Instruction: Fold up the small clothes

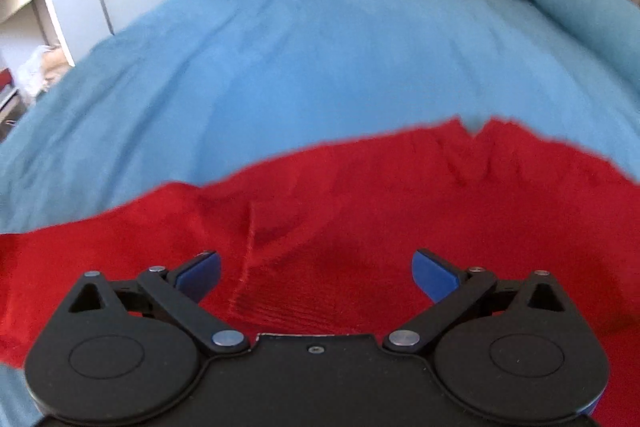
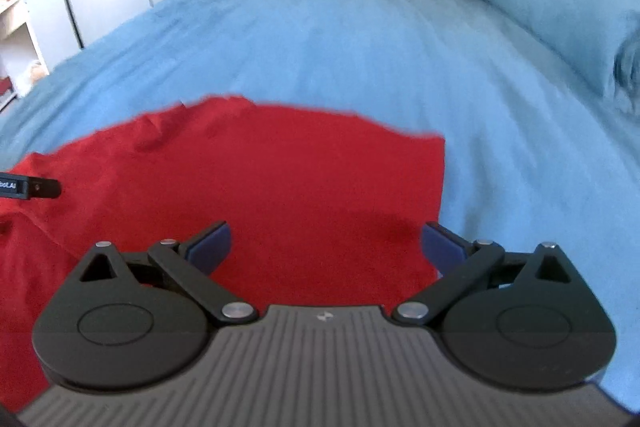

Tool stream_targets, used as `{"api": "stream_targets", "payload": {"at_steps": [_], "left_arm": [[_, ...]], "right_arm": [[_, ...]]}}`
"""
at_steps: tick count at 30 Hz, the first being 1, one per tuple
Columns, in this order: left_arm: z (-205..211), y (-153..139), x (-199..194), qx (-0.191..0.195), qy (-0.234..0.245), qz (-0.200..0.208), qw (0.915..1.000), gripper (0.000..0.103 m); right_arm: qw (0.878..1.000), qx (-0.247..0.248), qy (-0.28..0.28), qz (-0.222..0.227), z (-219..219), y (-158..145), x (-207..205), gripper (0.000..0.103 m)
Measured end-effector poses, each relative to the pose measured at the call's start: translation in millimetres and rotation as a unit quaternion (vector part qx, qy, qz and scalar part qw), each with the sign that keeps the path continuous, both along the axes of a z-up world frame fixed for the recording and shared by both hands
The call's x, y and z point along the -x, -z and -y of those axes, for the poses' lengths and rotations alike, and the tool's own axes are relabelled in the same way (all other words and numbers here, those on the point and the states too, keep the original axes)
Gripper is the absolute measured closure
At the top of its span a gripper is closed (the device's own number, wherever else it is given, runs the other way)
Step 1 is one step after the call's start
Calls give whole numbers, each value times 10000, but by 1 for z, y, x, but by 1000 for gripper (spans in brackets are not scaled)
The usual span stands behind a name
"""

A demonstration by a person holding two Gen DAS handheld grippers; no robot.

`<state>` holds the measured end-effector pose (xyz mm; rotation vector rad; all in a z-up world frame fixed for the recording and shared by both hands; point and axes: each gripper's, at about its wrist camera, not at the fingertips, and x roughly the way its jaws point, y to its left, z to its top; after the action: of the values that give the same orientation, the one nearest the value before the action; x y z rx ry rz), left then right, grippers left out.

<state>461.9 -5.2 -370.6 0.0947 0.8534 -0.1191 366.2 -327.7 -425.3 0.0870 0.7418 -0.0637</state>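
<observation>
Right wrist view, right gripper (image 2: 326, 249) fingers spread wide over red garment (image 2: 260, 187), left gripper (image 1: 316, 273) fingers likewise gaping, nothing held, white lettering on its tip unreadable, blue bed (image 1: 320, 59) beneath.

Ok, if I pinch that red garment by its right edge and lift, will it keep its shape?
Probably not. The red garment lies limp with soft creases, so it should droop and drag. Its ribbed knit looks fairly thick, so likely grippy, not slippery. The blue bedcover beneath may wrinkle too.

Bare blue bedspread (image 1: 320, 59) beyond garment (image 1: 360, 195)
</observation>
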Motion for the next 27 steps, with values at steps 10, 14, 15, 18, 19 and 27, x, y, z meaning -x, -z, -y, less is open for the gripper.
{"api": "stream_targets", "payload": {"at_steps": [10,14,15,18,19,27], "left_arm": [[-62,-143,75,344,-1185,720,9897,0],[-108,-163,89,424,-1885,695,9787,0],[-122,-163,91,469,-2085,691,9744,0],[-168,-152,93,722,-2636,650,9597,0],[-183,-146,94,832,-2776,644,9549,0],[-304,-89,89,1534,-3656,664,9156,0]], "right_arm": [[9943,78,-1025,270,-57,-146,-1,0],[9888,82,-1455,325,-96,-183,-4,0],[9875,88,-1544,311,-107,-188,-6,0],[9826,117,-1833,287,-145,-193,-12,0],[9808,156,-1926,281,-160,-192,-14,0],[9691,430,-2428,94,-267,-155,-24,0]]}}
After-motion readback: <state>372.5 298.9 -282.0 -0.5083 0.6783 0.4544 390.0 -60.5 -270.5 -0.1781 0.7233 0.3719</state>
